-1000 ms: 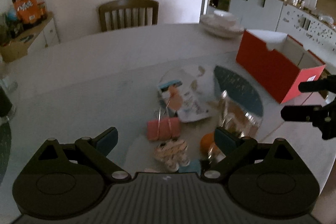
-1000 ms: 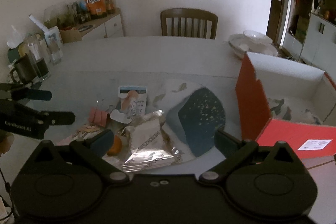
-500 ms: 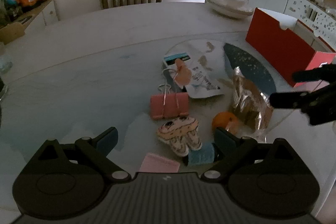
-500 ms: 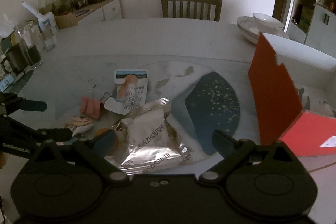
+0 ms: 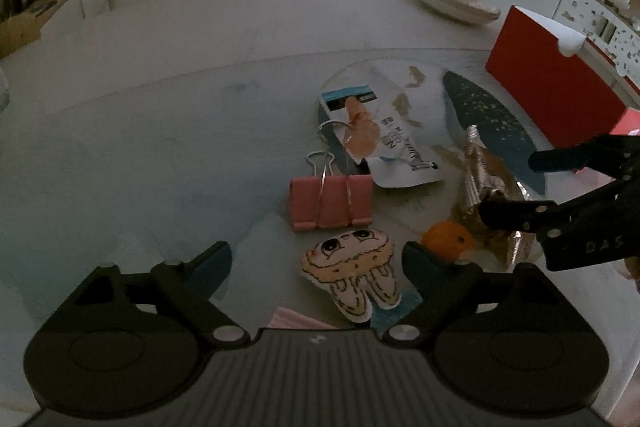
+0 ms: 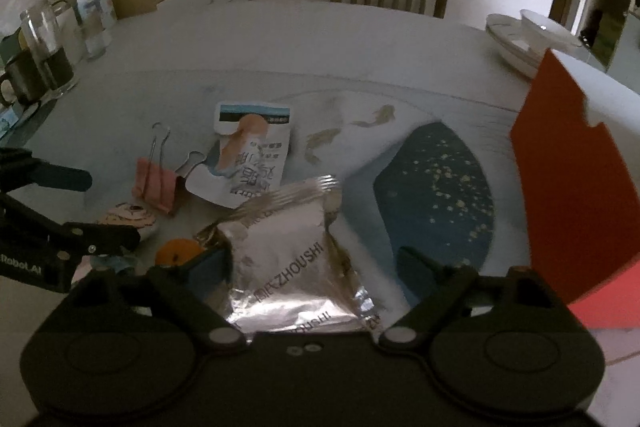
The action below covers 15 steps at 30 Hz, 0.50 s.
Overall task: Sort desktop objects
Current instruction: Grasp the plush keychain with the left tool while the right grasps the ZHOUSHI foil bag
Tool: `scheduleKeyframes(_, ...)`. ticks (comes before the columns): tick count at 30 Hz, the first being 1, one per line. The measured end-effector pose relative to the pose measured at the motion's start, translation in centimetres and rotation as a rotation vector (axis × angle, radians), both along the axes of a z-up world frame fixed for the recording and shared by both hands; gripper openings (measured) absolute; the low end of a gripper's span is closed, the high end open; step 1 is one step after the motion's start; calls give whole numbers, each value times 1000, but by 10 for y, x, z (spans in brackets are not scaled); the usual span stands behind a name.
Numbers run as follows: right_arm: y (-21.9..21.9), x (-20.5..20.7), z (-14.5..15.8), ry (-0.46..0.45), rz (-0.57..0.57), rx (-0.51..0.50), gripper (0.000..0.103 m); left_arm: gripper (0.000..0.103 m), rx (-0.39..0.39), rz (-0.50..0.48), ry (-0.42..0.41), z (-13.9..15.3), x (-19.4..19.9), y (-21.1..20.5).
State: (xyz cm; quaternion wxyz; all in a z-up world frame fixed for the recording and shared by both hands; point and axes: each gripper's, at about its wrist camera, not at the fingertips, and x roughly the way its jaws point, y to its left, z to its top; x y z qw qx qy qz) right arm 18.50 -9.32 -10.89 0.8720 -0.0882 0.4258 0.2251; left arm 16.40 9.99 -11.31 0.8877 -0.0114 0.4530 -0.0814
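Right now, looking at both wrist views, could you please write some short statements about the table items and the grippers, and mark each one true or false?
1. The pink binder clip lies on the table. True.
2. The right gripper is clamped on the orange. False: its jaws are open, the silver packet between them.
3. The left gripper holds nothing. True.
4. The red box is blue. False: it is red.

The left gripper (image 5: 316, 263) tilts steeply downward, its jaws wide apart though they have just been closing, with nothing pressed between the pads. The right gripper (image 6: 310, 263) angles down the same way just beside it, jaws likewise spread after narrowing, gripping nothing.
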Motion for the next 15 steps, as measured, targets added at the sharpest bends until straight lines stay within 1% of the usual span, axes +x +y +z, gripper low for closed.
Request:
scheduleKeyframes(3,1,6,-4,22,2,10,89,84,-3,1,9,-2,2,1)
scheduleKeyframes(4,1,8,-5,27,1,14,88,79,-5,-4,11,-3,2,1)
scheduleKeyframes(6,1,11,-7,41,3,24,86,75,-8,-17,18,-4,3,-1)
scheduleKeyframes(8,0,14,-8,52,2,40,84,67,-7,-27,21,-5,4,-3)
scheduleKeyframes(10,-2,17,-9,69,-3,57,79,61,-5,-37,22,-5,4,-6)
scheduleKeyframes(11,-3,19,-10,83,-7,66,74,57,-4,-42,20,-5,4,-7)
scheduleKeyframes(13,-3,20,-11,94,-10,75,69,52,-3,-51,18,-5,4,-9)
scheduleKeyframes(15,-2,19,-10,93,-11,74,67,52,-4,-53,19,-5,4,-9)
